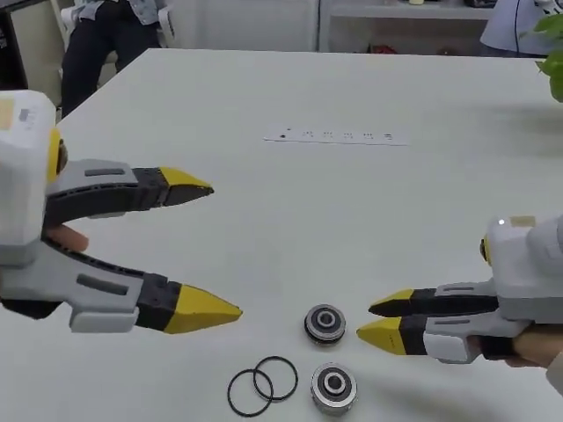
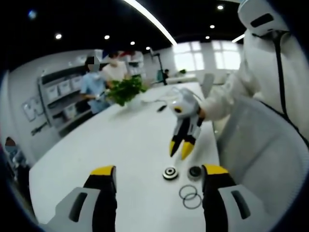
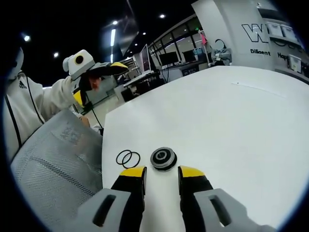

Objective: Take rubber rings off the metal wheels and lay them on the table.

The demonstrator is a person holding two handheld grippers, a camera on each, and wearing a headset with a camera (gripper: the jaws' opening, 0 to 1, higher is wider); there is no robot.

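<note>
The left tongs sit nearest in the head view, spread wide, gripping nothing and held up off the counter. Low on the other side, the right tongs have their tips parted by a narrow gap, also empty, and aimed at the far wheel. The near wheel sits closer to the counter's edge. Left of it, two black rubber rings lie flat and overlapping.

I judge the task partly done, with two rings off and laid down. The far wheel shows a dark band round its rim, perhaps a ring still seated (too small to be sure). The near wheel looks closer to bare metal.

The head view flattens the right tongs against the far wheel. The left gripper view looks between its own jaws and shows the right tongs pointing down with their tips clear of both wheels. The right gripper view puts one wheel just ahead of its tips. It also shows the rings beside that wheel and the left tongs held high over a mesh chair back.
</note>
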